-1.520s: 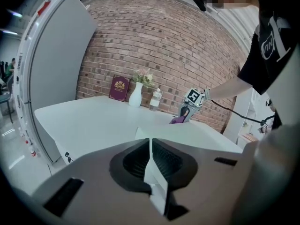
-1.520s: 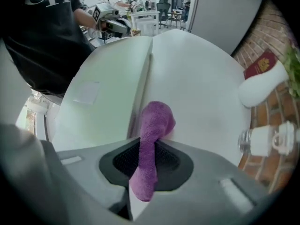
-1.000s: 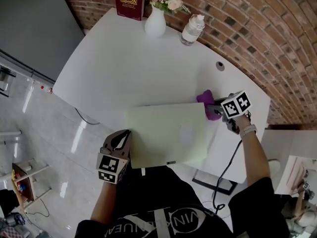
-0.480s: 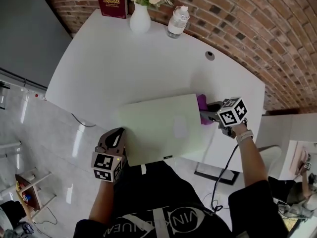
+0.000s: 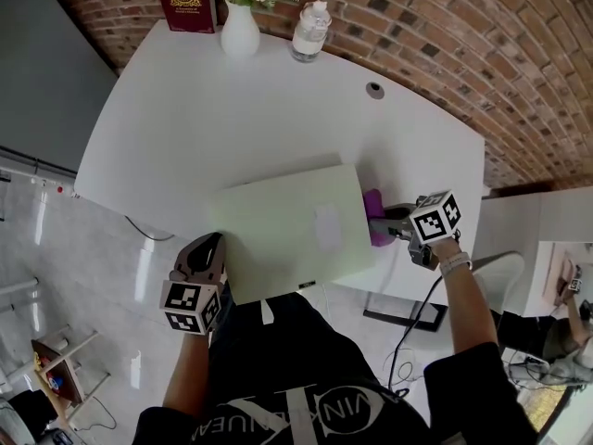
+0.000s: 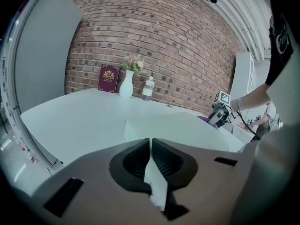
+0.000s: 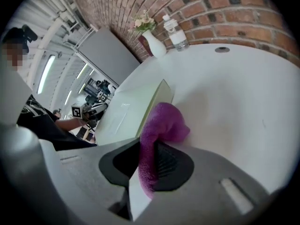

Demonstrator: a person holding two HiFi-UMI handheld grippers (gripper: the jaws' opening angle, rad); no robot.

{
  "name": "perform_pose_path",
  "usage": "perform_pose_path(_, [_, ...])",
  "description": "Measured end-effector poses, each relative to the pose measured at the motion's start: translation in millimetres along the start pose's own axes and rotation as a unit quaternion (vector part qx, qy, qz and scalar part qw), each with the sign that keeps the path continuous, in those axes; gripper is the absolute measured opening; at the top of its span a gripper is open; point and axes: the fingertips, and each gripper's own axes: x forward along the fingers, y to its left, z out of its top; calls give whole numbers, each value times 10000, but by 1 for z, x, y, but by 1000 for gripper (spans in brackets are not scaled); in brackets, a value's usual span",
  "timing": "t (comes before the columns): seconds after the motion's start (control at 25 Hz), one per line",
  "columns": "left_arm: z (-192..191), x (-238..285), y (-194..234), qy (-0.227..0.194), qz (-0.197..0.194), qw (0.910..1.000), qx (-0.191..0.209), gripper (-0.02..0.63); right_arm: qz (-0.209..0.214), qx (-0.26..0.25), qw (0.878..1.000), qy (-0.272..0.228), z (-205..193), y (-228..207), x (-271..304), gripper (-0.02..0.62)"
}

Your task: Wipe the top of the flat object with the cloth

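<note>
The flat object (image 5: 287,230) is a pale green slab lying on the white table (image 5: 185,109) at its near edge. My right gripper (image 5: 394,221) is shut on a purple cloth (image 5: 376,219), which sits against the slab's right edge. In the right gripper view the cloth (image 7: 161,123) bulges out between the jaws beside the slab (image 7: 133,109). My left gripper (image 5: 208,253) is shut with nothing in it, at the slab's near left corner. The left gripper view shows its jaws together (image 6: 150,142), with the slab (image 6: 187,130) ahead.
At the table's far edge stand a dark red book (image 5: 187,0), a white vase of flowers (image 5: 239,28) and a clear bottle (image 5: 309,31). A round cable hole (image 5: 374,89) lies right of centre. A brick wall (image 5: 445,35) runs behind the table.
My right gripper has carried the cloth from the slab's far right corner towards me along its right edge. The left gripper has stayed at the near left corner.
</note>
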Motion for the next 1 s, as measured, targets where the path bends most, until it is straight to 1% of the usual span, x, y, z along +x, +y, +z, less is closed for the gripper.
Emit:
perform_pose_path(0.08, [1, 2, -1, 12, 14, 10000, 37, 21, 47, 258, 9995, -178, -8, 2, -3, 61])
perform_pose_path(0.16, [1, 3, -2, 26, 23, 10000, 65, 21, 33, 396, 9988, -268, -18, 4, -5, 61])
perform_pose_path(0.52, [4, 9, -4, 53, 57, 9998, 173, 21, -244, 608, 9975, -274, -63, 21, -12, 61])
perform_pose_path(0.68, [6, 11, -5, 19, 94, 9998, 155, 21, -380, 762, 9956, -378, -80, 28, -15, 61])
perform_pose_path(0.8, [5, 11, -4, 23, 111, 9998, 157, 21, -473, 757, 9955, -309, -93, 34, -15, 61])
perform_pose_path(1.0, [7, 12, -4, 33, 64, 9999, 139, 21, -594, 576, 9965, -94, -108, 45, -19, 61])
